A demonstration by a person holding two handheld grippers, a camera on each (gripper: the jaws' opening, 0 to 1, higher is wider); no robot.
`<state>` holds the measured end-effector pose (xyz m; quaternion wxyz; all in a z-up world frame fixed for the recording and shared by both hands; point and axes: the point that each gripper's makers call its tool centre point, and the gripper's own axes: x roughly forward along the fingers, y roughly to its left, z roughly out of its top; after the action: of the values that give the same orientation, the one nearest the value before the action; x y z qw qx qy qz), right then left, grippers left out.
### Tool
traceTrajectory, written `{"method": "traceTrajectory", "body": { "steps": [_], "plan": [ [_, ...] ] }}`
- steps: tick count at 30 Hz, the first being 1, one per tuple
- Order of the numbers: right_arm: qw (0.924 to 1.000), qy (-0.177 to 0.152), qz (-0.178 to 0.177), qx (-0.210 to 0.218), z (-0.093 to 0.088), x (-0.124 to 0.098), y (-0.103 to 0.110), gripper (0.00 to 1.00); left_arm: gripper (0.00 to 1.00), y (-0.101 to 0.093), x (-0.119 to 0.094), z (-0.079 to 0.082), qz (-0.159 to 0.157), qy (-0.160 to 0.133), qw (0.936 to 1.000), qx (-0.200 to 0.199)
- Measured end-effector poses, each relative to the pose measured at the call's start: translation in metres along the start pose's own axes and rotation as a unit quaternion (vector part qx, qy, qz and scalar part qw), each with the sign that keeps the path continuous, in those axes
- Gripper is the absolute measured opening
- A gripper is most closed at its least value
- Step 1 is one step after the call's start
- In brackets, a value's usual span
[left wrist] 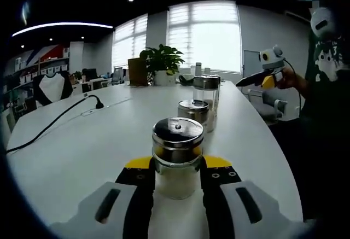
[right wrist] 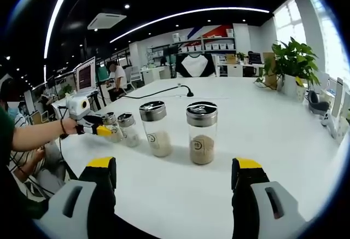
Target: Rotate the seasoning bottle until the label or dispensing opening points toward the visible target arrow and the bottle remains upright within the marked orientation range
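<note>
Bottle held upright between the left claw's jaws

Item: seasoning bottle, glass body, metal shaker lid, pale contents. Position: at the near end of a row of four bottles on the white desk; it stands upright, its long axis vertical, directly ahead of the left claw and between its two jaws. The jaws press against the glass on both sides, so the left claw appears clamped on the bottle. In the right gripper view the same bottle sits at the far left of the row, at the tip of the left claw.

Neighbours: second bottle just behind the first, third bottle farther back; a black cable and a potted plant lie well apart.

Right claw: jaws wide apart, holding nothing, facing the tall bottles at the other end of the row; the nearest tall bottle stands ahead of it, not touching.

Judgement: the left claw is the nearer and the turn about the vertical axis falls to it. No arrow or marked range can be made out on the desk.
</note>
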<state>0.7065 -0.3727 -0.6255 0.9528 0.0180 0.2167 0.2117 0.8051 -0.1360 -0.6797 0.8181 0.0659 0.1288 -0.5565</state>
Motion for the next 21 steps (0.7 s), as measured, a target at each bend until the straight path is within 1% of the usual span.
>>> {"method": "traceTrajectory", "body": {
  "steps": [5,6,8,9,12,14,18,19,21],
  "plan": [
    [1.0000,0.001,0.000,0.000,0.000,0.000,-0.001,0.89,0.34,0.001,0.000,0.000,0.006,-0.003,1.0000,-0.004],
    [1.0000,0.001,0.001,0.000,0.000,0.000,0.000,0.89,0.35,0.002,0.000,0.000,0.010,-0.005,0.9999,-0.010],
    [1.0000,0.002,0.000,-0.001,0.000,0.000,-0.001,0.89,0.47,0.006,-0.001,0.000,0.029,-0.009,0.9992,-0.027],
    [1.0000,0.002,0.000,0.000,0.000,0.000,0.000,0.89,0.51,0.005,-0.001,0.001,0.029,-0.010,0.9993,-0.023],
    [1.0000,0.002,0.001,0.000,0.000,0.000,0.000,0.89,0.51,0.001,-0.005,0.002,0.040,-0.015,0.9989,-0.018],
    [1.0000,0.002,0.001,-0.001,-0.001,0.000,0.000,0.89,0.52,0.001,-0.008,0.001,0.059,-0.011,0.9981,-0.016],
    [1.0000,0.002,0.001,0.001,-0.001,0.000,0.000,0.89,0.52,-0.001,-0.013,0.003,0.092,-0.021,0.9954,-0.018],
    [1.0000,0.002,0.001,0.000,-0.001,0.000,0.000,0.89,0.53,-0.001,-0.014,0.003,0.106,-0.020,0.9940,-0.021],
    [1.0000,0.001,0.001,0.001,-0.001,0.000,0.001,0.89,0.53,-0.001,-0.016,0.000,0.131,-0.022,0.9904,-0.041]
  ]
}}
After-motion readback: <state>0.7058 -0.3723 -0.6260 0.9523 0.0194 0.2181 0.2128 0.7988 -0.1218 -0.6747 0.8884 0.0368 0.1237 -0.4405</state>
